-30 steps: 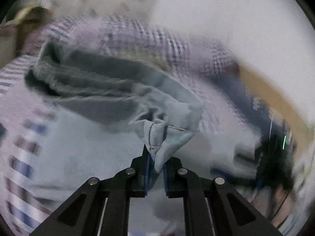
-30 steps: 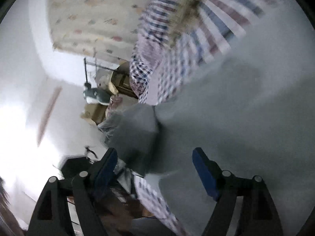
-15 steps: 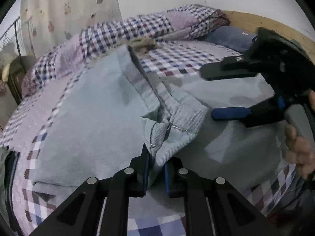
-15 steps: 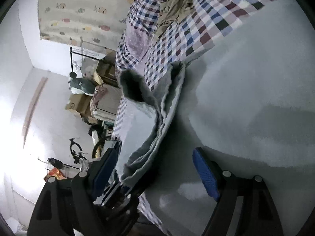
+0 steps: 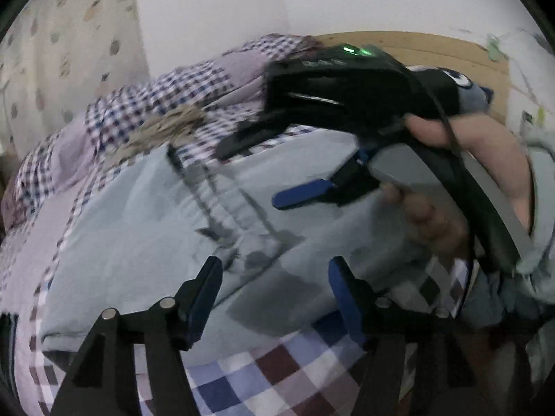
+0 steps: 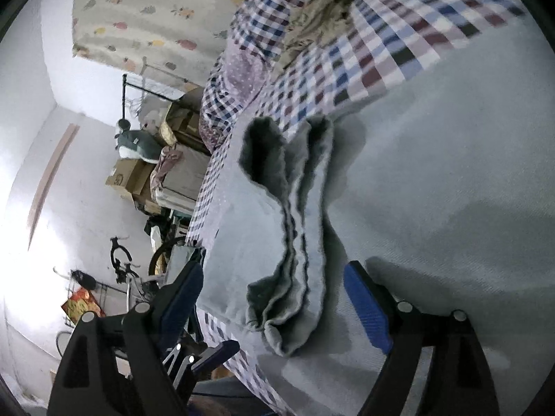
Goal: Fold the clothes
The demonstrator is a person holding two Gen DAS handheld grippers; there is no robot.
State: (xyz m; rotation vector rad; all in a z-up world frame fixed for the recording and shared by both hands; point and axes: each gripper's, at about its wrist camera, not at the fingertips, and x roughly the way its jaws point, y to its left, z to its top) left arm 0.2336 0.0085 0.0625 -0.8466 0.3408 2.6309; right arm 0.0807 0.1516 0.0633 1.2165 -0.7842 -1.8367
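Pale blue denim jeans (image 5: 131, 235) lie spread on the checked bedspread (image 5: 263, 378). In the left wrist view my left gripper (image 5: 274, 294) stands open just above the near edge of the jeans, nothing between its fingers. The right gripper (image 5: 263, 176), held by a hand (image 5: 478, 159), hovers open over the jeans further back. In the right wrist view the jeans (image 6: 433, 173) show a folded hem stack (image 6: 295, 228) running towards my open right gripper (image 6: 274, 291), whose blue pads straddle the hem's end without closing on it.
A crumpled tan garment (image 5: 166, 128) lies at the back of the bed near the checked pillows (image 5: 222, 72) and wooden headboard (image 5: 433, 48). Left of the bed are cardboard boxes (image 6: 128, 176), a bicycle (image 6: 138, 270) and a curtained wall (image 6: 152, 10).
My left gripper has opened and let go of the jeans corner, which now lies flat. The right gripper has moved nearer over the jeans and stays open.
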